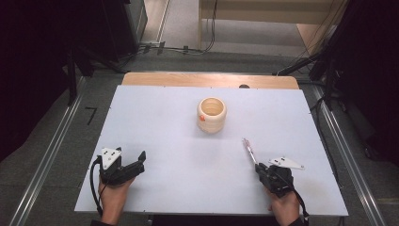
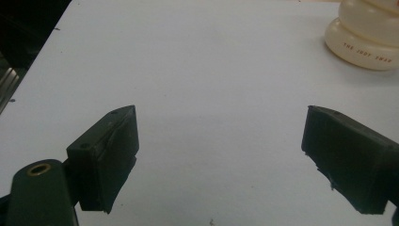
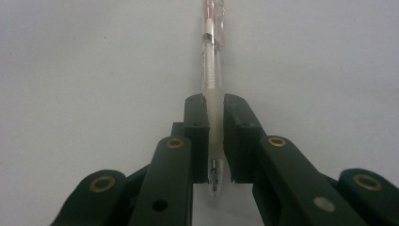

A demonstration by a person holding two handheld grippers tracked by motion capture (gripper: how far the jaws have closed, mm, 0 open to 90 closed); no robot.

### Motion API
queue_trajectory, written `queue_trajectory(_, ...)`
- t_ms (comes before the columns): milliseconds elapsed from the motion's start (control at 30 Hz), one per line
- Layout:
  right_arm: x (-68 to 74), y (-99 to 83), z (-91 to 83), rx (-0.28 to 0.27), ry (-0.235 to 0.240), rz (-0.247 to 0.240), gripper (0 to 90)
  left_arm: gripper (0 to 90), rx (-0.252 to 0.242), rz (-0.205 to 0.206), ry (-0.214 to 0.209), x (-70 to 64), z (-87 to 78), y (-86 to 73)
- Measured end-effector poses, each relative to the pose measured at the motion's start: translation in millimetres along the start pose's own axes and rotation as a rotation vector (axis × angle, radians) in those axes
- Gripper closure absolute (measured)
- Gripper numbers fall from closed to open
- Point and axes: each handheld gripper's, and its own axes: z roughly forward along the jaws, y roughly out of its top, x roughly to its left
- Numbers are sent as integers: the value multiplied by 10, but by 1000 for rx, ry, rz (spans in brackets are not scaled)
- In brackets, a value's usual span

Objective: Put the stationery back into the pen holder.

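Note:
A clear pen with red markings (image 1: 248,149) (image 3: 211,66) points away from my right gripper (image 1: 260,168) (image 3: 215,106), whose jaws are shut on its frosted grip end near the table's front right. A cream ribbed cup (image 1: 211,114) (image 2: 366,37) stands open-topped at the middle of the white table top (image 1: 164,122), a small orange mark on its left side. My left gripper (image 1: 139,159) (image 2: 219,141) rests at the front left with its jaws wide apart and nothing between them, aimed towards the cup.
The white board lies on a wooden table whose bare edge (image 1: 207,79) shows at the far side. Metal rails (image 1: 51,150) run along both sides, and cables (image 1: 188,48) lie on the floor beyond.

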Motion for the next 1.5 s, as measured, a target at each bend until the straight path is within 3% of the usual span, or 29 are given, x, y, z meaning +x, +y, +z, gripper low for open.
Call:
queue_trajectory(333, -18, 59, -59, -24, 0, -25, 789, 124, 3, 3, 2, 0, 3, -2)
queue_trajectory(1500, -252, 435, -283, -90, 56, -36, 790, 124, 3, -2, 1, 0, 12, -4)
